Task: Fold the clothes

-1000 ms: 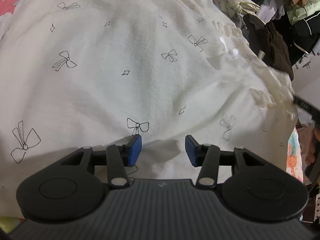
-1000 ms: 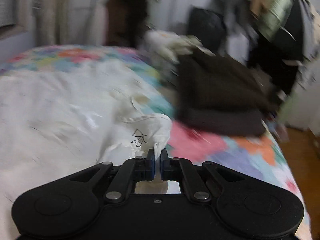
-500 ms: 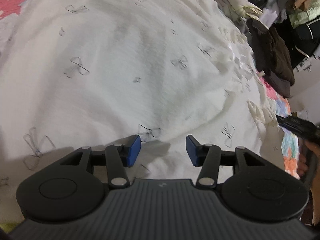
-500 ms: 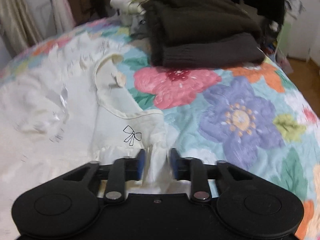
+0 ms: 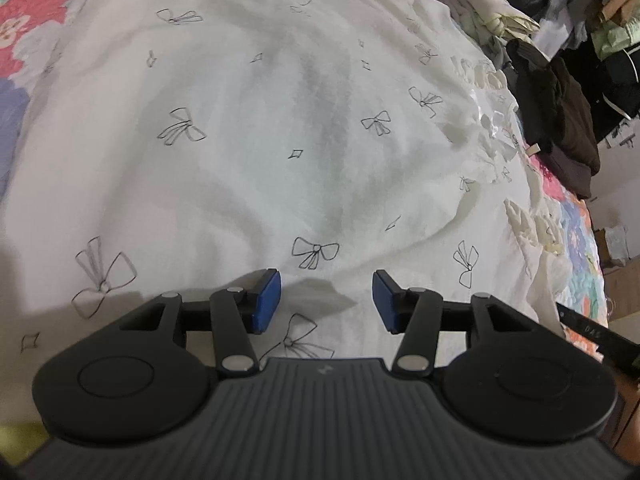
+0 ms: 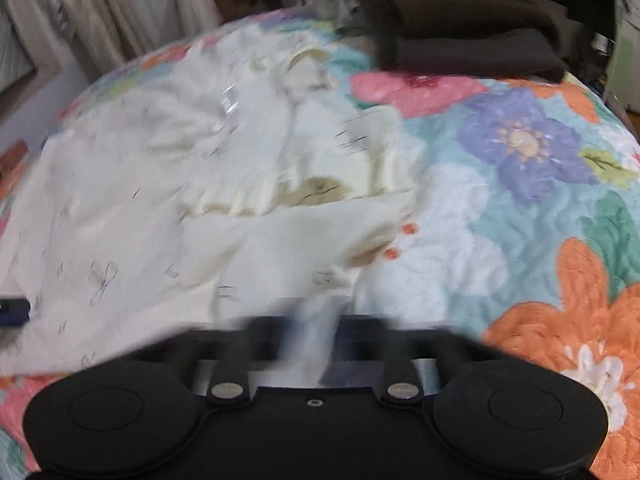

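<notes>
A white garment [image 5: 280,140] printed with small black bows lies spread over the bed and fills the left wrist view. My left gripper [image 5: 326,300] hovers just over its near part, blue pads apart, nothing between them. In the blurred right wrist view the same garment [image 6: 140,200] lies with its ruffled neckline up. My right gripper [image 6: 316,332] is at the garment's near right edge, its jaws together with a strip of white cloth pinched between them. The right gripper's body [image 5: 596,340] shows at the left wrist view's right edge.
A flowered quilt [image 6: 540,200] covers the bed to the right of the garment. A stack of folded dark brown clothes [image 6: 460,28] sits at the far end, with pale folded clothes [image 5: 488,4] beside it. Piled clothing [image 5: 600,20] stands past the bed.
My right gripper let go of the cloth, opened, dropped toward the garment's edge and closed on it again. The garment has settled flatter. The left gripper has hardly moved.
</notes>
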Demonstrator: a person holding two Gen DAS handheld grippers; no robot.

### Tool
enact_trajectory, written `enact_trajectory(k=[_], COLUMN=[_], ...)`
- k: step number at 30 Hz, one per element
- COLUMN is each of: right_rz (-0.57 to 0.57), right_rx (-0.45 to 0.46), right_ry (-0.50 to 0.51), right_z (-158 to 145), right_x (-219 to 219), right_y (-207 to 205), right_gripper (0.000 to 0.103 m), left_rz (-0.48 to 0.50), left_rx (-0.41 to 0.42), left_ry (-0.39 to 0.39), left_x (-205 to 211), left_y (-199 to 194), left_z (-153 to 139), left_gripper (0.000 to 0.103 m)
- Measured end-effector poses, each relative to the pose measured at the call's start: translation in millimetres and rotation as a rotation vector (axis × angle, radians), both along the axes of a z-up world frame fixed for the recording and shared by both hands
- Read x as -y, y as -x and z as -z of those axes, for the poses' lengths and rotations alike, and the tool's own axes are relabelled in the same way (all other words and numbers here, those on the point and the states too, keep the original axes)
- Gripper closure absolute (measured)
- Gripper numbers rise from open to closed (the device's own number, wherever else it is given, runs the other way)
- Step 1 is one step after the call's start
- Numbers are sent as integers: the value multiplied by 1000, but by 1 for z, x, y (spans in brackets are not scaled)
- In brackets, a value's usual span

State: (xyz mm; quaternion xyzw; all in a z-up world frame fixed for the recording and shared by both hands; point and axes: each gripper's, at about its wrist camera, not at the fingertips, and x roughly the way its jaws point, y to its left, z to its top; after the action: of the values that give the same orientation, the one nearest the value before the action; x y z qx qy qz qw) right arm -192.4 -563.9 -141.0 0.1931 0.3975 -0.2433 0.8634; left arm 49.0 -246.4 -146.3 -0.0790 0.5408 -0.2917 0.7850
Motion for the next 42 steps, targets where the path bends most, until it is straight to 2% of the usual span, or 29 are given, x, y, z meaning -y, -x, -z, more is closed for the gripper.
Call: enact_trajectory(k=[4,8,10,12,13,15,18,20,22,24,25,26,27,29,32,34,37,42], right_rz=[2,116,122,137,147,137,116,127,153,161,149,129,110,73,79,73,76,84], right_rx=[-80,-50,-24,-7,17,88,185,203,183,142,129,122,115,102,82,58,27,-3], right_ry=[218,141,125,122,102,42,-32,-62,-102,-156,-154,-115,-75,4,76,77,57,52], right_z=[-33,-29,-22,-21,-23,-29,-33,-23,-8,10,14,11,9,5,-11,-13,-1,10], right_x=[-25,-6,-10,-13,-13,-13,-14,-16,-17,-19,-22,-28,-34,-45,-49,-47,-44,-47], right_y=[14,39,42,44,47,59,77,89,93,90,89,87,86,83,90,96,100,98], right_gripper=[102,103,100,83,77,55,32,29,28,29,34,57,96,99,99,100,100,100], left_rz=[-13,-21,-19,-24,-28,-32,-32,-36,-41,-43,-45,-46,-44,-39,-28,-23,-22,-7], left_rx=[19,21,22,18,24,38,51,55,59,58,58,57,65,83,116,129,127,173], left_ry=[-28,-49,-62,-59,-61,-75,-111,-128,-138,-153,-160,-164,-163,-156,-165,-171,-175,-192], left_x=[-9,-23,-31,-41,-46,-54,-65,-70,-73,-75,-75,-76,-76,-77,-78,-78,-79,-81], left_y=[3,7,12,18,21,27,38,41,45,48,50,52,54,58,64,67,69,79], left_z=[-6,-9,-14,-21,-24,-28,-31,-31,-31,-29,-29,-30,-33,-39,-46,-49,-48,-58], left_gripper=[53,53,52,49,45,43,43,43,43,43,43,43,43,43,41,39,39,39])
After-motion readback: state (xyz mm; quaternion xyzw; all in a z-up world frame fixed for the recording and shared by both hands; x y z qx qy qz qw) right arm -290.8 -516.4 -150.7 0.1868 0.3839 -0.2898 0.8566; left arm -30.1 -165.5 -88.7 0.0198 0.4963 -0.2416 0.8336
